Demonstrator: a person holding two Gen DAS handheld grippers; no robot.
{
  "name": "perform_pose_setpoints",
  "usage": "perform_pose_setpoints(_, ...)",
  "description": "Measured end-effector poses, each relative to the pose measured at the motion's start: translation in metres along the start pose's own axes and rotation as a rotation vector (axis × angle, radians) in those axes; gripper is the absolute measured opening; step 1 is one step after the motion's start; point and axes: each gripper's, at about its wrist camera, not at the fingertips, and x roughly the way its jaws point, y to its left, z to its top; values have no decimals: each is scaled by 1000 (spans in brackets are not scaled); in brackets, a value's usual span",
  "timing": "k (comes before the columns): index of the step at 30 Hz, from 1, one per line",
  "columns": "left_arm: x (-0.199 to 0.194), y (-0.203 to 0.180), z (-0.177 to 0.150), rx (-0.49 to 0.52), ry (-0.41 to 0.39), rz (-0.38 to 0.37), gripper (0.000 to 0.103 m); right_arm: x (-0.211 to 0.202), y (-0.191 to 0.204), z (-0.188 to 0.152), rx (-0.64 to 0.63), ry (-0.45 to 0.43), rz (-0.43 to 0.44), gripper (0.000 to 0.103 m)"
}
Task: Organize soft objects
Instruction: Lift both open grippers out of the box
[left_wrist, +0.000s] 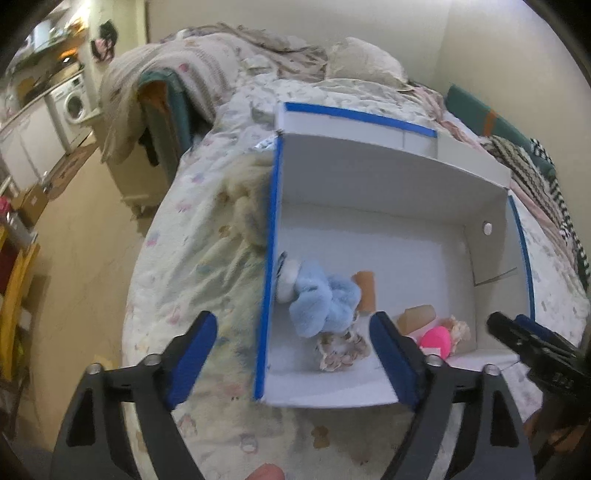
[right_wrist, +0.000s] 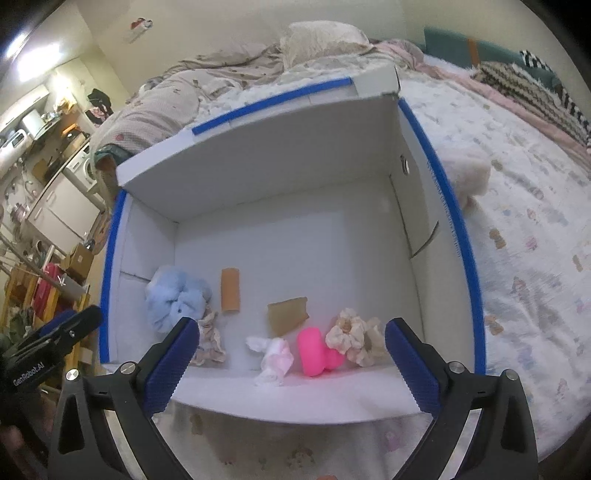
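Bed (left_wrist: 192, 258) under a pale quilt printed with small bears and flowers, rumpled. Cream pillow (left_wrist: 364, 61) lay at the far end against the wall, with a heap of beige bedding (left_wrist: 229, 62) beside it. Teal cushion with an orange stripe (left_wrist: 480, 114) stood along the right wall, a black-and-white knitted throw (left_wrist: 535, 184) just below it. Off the bed's left side I noted a white washing machine (left_wrist: 74, 105) under a cluttered counter, cardboard boxes (left_wrist: 33, 201) on the floor, and a yellow wooden rack (left_wrist: 14, 295) nearest me.
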Motion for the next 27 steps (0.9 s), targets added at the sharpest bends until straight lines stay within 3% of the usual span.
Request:
perform_pose_setpoints(4,-6,12,-12,-42,19,21,85,-15,4,-6,-11,-41,1,103)
perform_pose_setpoints(11,-42,23,-26,-25,-134,100,85,-44,16,-26,-38,-138,18,103)
perform_pose_setpoints(18,-65,20,-41,28,-220,92,86,-57,25,-39,-81,-188,-9,103)
perform_pose_setpoints(22,-74,12,-46,67,-275,119,86,-67,25,-41,-78,-258,-23,103)
perform_pose_setpoints(27,-70,16,-44,35,-259,95,86,-64,26,-41,-99,-282,-44,103)
